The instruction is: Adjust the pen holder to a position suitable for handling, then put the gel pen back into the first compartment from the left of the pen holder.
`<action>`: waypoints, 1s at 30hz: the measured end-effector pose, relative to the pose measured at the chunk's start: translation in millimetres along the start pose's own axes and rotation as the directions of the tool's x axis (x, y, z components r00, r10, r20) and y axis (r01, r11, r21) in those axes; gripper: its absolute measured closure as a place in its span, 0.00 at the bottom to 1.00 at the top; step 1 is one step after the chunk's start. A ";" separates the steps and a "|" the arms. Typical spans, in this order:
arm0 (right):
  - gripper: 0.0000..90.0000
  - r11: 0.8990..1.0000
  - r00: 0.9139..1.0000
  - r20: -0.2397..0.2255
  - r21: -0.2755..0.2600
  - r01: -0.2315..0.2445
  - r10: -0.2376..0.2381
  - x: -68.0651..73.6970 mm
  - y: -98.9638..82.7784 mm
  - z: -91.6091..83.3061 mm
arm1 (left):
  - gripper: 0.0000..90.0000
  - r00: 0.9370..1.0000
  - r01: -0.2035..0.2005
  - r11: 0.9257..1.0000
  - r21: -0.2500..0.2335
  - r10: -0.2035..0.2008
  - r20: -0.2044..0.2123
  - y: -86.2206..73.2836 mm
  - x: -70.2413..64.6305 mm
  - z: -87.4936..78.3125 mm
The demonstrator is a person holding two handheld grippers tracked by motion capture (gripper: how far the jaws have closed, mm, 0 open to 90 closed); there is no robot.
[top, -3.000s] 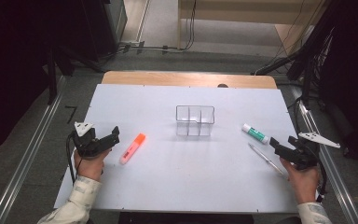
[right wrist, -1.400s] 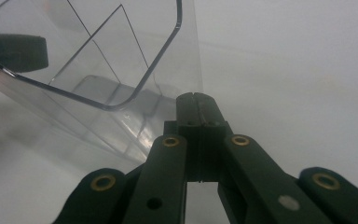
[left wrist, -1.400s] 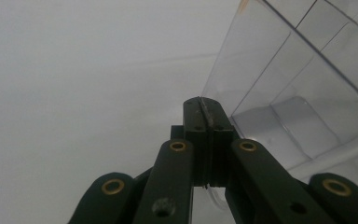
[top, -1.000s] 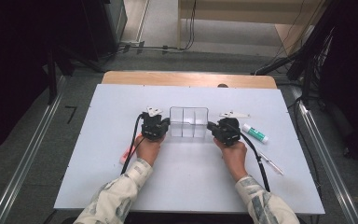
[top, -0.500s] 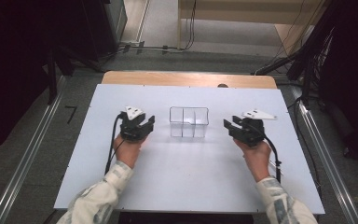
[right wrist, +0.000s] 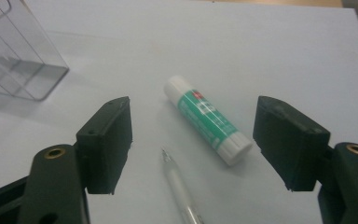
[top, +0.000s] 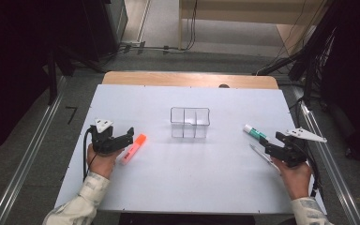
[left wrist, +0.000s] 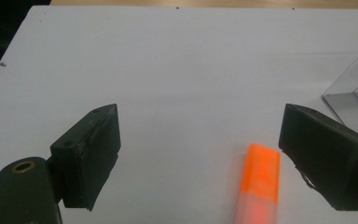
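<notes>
Landmark: clear divided box [top: 190, 123], standing upright near the middle of the white table [top: 178, 187], its compartments holding nothing that can be made out.

Left gripper [top: 127, 136]: well to the left of the box, low over the table, held in the person's left hand [top: 101, 161]. Jaws spread wide, having just been opening; nothing pinched. In the left gripper view the orange highlighter [left wrist: 258, 184] lies flat on the table in the gap, closer to the right-hand jaw, touching neither. From above, the highlighter [top: 134, 148] sits left of the box and slightly nearer the person, just beside the gripper's tips, slanted with its cap end toward the box.

Right gripper [top: 265, 148]: well to the right of the box, held in the right hand [top: 294, 177], grey three-cornered plate on top. Jaws also spread, likewise just been opening; empty. In the right gripper view the glue stick [right wrist: 207, 120] (white with green label) lies flat ahead between the jaws, clear of both. A clear pen [right wrist: 179, 186] lies beside it, tip pointing away from the camera, running down between the jaws.

From above, glue stick [top: 254, 133] and pen [top: 261, 153] both lie right of the box, apart from it.
</notes>
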State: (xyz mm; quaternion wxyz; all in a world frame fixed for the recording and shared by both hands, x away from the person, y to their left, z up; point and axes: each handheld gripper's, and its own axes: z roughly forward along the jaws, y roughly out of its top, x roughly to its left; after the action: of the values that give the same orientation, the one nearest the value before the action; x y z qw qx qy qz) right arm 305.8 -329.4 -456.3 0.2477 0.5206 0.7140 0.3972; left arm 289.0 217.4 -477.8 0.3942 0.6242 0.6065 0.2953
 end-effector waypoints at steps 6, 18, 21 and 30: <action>0.27 1.000 0.999 0.051 0.020 0.018 -0.019 -9.3 -12.5 -1.9 | 0.15 1.000 -0.008 1.000 -0.013 0.008 -0.010 -4.7 5.7 -8.1; 0.26 0.997 0.997 0.067 0.052 -0.050 0.047 -30.5 -26.5 -8.8 | 0.17 0.999 0.002 1.000 -0.013 -0.003 -0.032 -7.2 9.6 -6.5; 0.26 0.997 0.997 0.067 0.058 -0.047 0.043 -31.6 -28.1 -8.9 | 0.17 0.999 0.003 1.000 -0.008 -0.004 -0.040 -6.2 9.2 -5.4; 0.26 0.997 0.997 0.058 0.063 -0.045 0.042 -33.0 -31.1 -10.9 | 0.16 0.999 0.014 1.000 -0.007 -0.015 -0.038 -4.9 10.9 -2.8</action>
State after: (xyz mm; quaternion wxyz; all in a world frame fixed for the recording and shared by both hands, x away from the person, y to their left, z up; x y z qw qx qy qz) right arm 291.5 -368.2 -477.7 0.2423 0.5548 0.7075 0.3647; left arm 285.0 228.3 -481.8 0.3867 0.6126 0.6174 0.3065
